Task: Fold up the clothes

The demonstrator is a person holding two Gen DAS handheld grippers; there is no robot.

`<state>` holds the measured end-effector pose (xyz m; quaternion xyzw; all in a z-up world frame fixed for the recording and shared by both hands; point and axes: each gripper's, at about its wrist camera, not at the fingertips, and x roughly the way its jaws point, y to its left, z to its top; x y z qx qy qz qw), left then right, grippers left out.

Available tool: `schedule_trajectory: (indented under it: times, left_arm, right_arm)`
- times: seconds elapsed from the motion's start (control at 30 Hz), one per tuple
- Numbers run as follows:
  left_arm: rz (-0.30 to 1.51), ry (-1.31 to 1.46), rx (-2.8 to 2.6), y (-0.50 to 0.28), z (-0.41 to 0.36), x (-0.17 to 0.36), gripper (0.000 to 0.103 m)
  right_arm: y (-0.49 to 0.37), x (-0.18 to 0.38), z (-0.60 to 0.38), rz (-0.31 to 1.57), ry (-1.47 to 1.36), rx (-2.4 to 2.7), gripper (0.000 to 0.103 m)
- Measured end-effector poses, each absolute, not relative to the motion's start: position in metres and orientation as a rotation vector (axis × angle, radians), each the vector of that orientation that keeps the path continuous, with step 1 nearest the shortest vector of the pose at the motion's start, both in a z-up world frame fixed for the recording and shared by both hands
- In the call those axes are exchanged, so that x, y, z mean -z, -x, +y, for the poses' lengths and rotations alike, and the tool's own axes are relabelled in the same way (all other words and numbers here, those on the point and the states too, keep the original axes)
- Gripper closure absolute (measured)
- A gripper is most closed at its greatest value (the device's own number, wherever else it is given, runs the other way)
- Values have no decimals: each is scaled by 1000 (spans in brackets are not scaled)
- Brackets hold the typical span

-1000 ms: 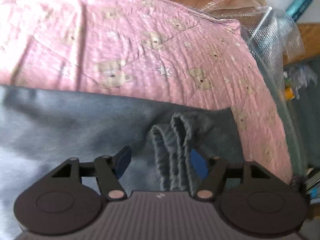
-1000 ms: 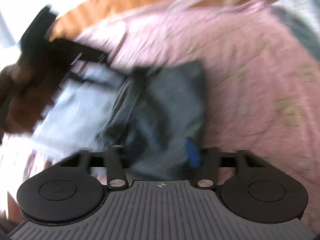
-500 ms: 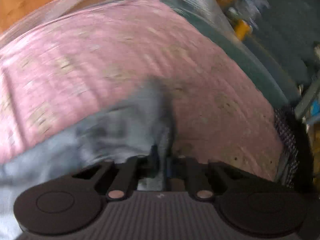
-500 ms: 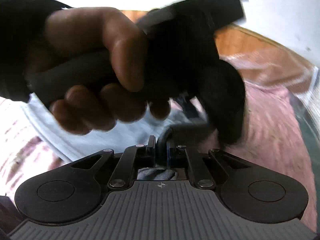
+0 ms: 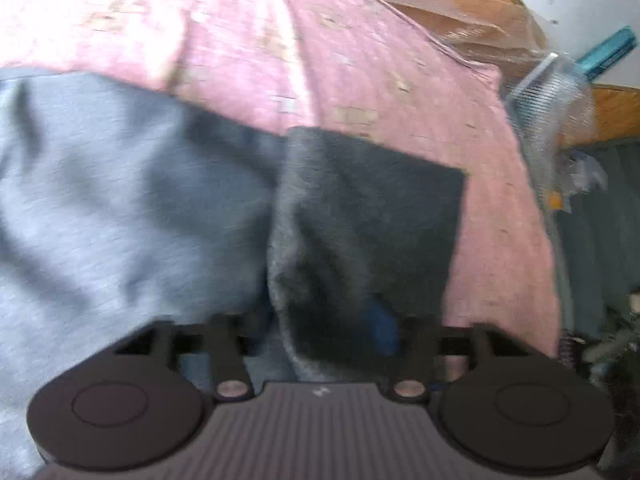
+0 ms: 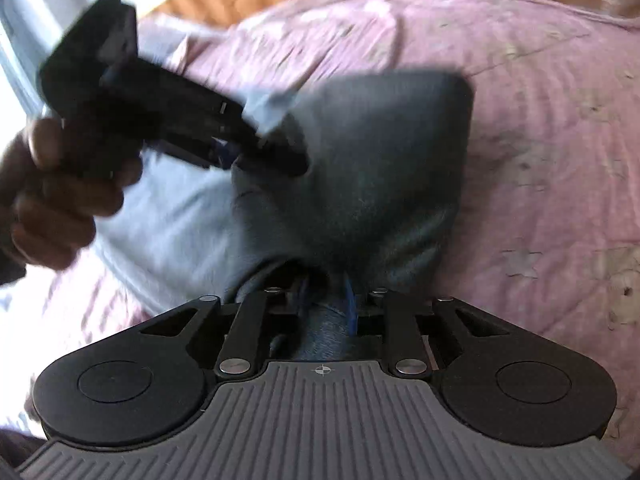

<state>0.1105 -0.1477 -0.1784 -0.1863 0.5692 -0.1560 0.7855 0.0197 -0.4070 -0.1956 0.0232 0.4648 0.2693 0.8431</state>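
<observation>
While the grey garment (image 6: 360, 168) lies on the pink bedspread (image 6: 540, 128), a dark flap is doubled over near right; left gripper (image 5: 320, 320) spread wide, gripping nothing; right gripper (image 6: 326, 300) nearly closed, cloth pinched; fold partway, remainder unsettled.

A grey garment (image 5: 140, 208) with darker cuff (image 5: 372, 220) lies on a pink patterned blanket (image 5: 400, 60).

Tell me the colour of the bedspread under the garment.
Pink, with a faint pale printed pattern, blurred here; the bedspread shows best in the right wrist view.
</observation>
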Motion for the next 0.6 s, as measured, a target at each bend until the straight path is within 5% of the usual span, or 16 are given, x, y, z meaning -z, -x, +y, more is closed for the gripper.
schedule_trajectory:
  times: [0.23,0.3,0.6]
  left_arm:
    - [1159,537,343,-91,-119,170,36]
    - [1133,513,347,-84,-116,162,39]
    - [1108,384,391,-52,-129,146,37]
  right_arm:
    - [4,149,-364,858,192,-691,75]
    - [-3,169,-355,1027,179,-795,65]
    - [-90,146,-399,927,20,-581,67]
